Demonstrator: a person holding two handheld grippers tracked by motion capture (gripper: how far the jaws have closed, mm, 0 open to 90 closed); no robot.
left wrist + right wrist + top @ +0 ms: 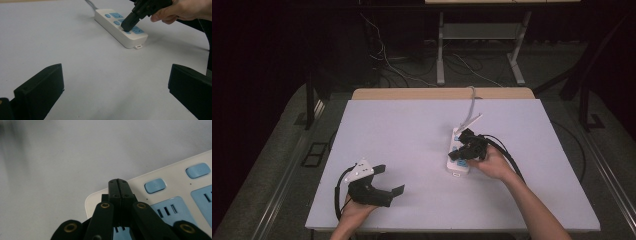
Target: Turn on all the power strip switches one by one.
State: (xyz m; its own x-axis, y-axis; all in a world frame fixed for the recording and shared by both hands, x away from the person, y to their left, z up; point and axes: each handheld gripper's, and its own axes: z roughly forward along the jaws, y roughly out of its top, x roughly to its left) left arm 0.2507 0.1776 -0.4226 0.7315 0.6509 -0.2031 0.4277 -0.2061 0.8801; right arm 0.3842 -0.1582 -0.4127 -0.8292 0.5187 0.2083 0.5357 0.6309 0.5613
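The table (412, 150) under me is a flat, matte, pale grey-lilac sheet with a strip of bare wood along its far edge, and beyond it the room is dark: grey floor, loose cables and the legs of a metal stand (477, 45). On the right half lies the power strip (458, 155), a smooth white plastic bar with rounded corners, light-blue socket faces and small blue rocker switches, its white cord (471, 107) running off toward the far edge. My right gripper (467, 145) comes down on it from the right, its 2 jaws pressed flat together with nothing between them, their tips on a blue socket face near the strip's near end. My left gripper (387, 181) rests well apart near the front-left edge, jaws spread wide (nothing between them). The middle and left of the table lie bare.
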